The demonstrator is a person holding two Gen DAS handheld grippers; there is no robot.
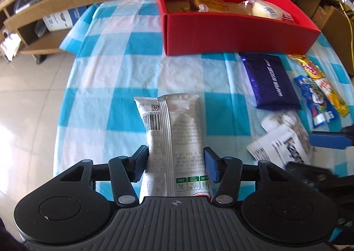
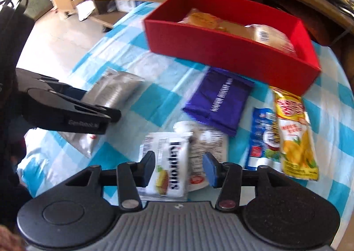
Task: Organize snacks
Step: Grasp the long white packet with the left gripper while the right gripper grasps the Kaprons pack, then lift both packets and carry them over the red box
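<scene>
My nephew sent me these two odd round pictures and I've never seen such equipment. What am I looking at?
Each picture comes from a camera on a hand-held two-finger gripper, looking along its fingers. In the left one, the left gripper clamps a silver foil snack packet. In the right one, the right gripper is open around a white snack packet. On the blue-and-white checked tablecloth lie a purple wafer packet, two colourful sachets and a red cardboard box already holding wrapped buns.

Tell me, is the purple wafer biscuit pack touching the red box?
Apart. In the left wrist view a strip of checked tablecloth shows between the purple wafer pack and the near wall of the red box.
</scene>
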